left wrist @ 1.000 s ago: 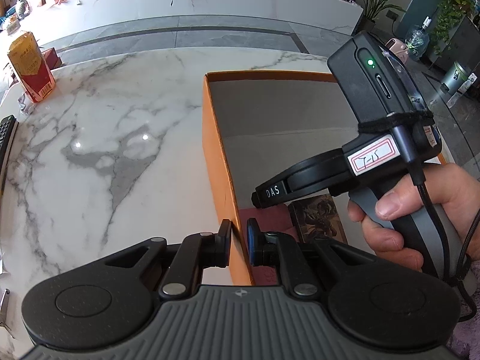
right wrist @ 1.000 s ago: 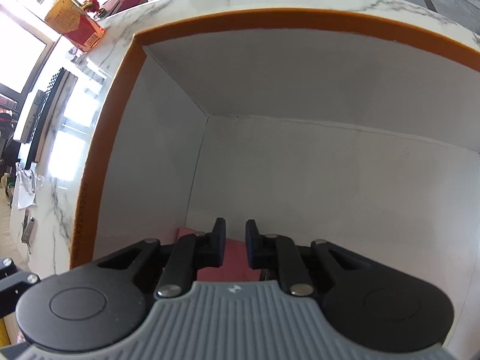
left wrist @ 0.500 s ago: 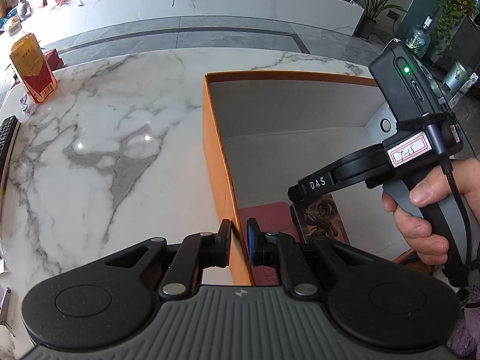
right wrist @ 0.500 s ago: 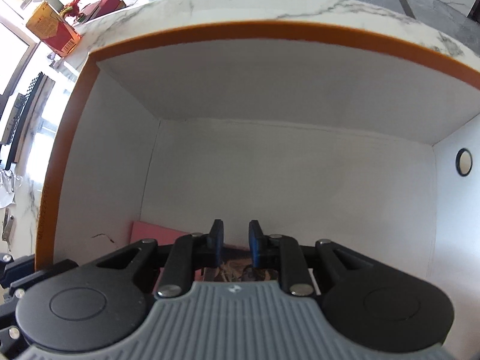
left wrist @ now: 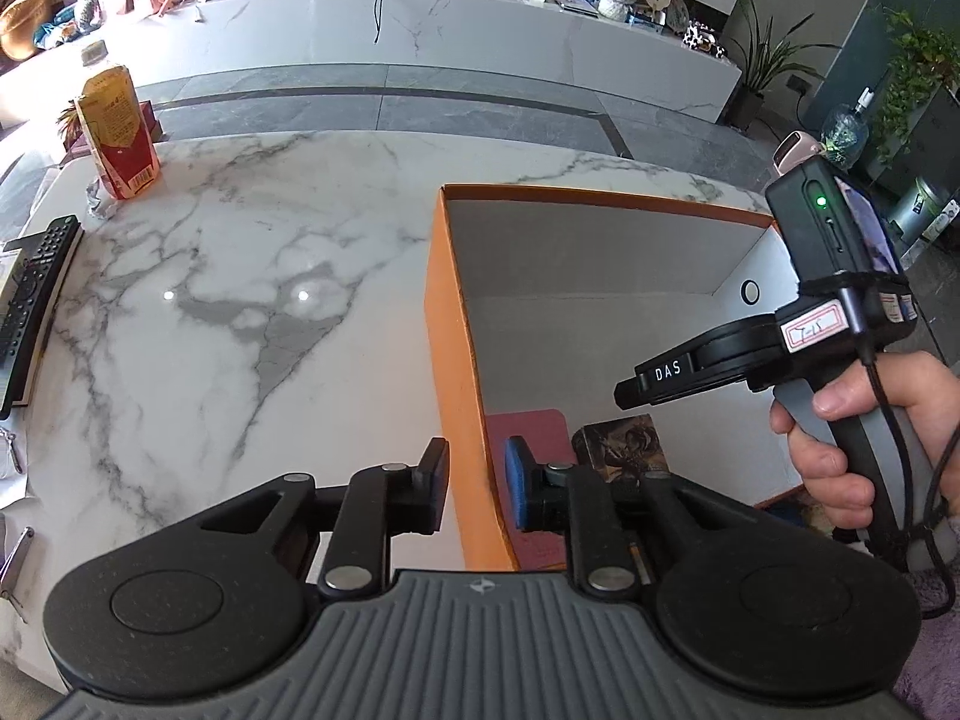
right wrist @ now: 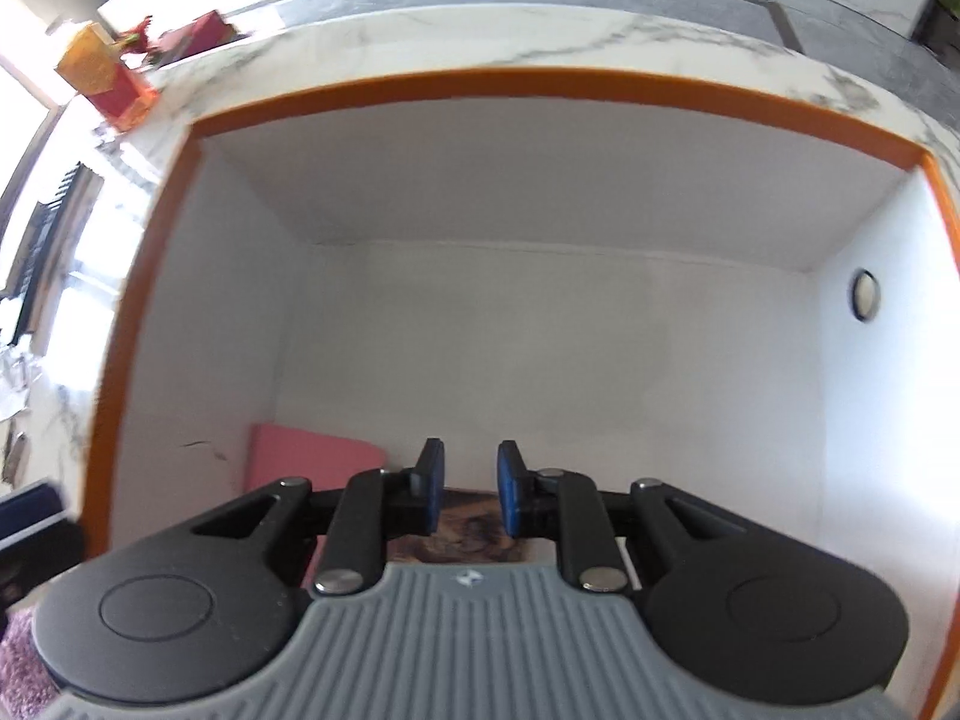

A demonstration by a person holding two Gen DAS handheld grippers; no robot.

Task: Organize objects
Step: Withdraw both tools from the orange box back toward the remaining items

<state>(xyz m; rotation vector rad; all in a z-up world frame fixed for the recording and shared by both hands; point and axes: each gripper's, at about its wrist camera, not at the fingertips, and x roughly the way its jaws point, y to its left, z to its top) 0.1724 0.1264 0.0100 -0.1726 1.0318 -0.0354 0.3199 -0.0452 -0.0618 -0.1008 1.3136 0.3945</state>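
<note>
The left gripper [left wrist: 477, 483], its jaws narrowly apart, straddles the left wall of the orange cardboard box [left wrist: 441, 324], while the right gripper [right wrist: 470, 495] hangs narrowly parted, holding nothing, above the dark illustrated card box [left wrist: 624, 441] and pink flat notebook [right wrist: 312, 459] inside.

The left gripper [left wrist: 474, 480] straddles the orange wall of the box [left wrist: 447, 360], jaws apart, one finger outside and one inside. In the box lie a pink pad [left wrist: 531, 426] and a dark picture card [left wrist: 624, 441] (side by side). The right gripper [left wrist: 627, 390], in a hand [left wrist: 864, 426], hovers above them. A carton [left wrist: 117, 132] and remote [left wrist: 33, 300] sit on the tabletop [left wrist: 240, 312].
</note>
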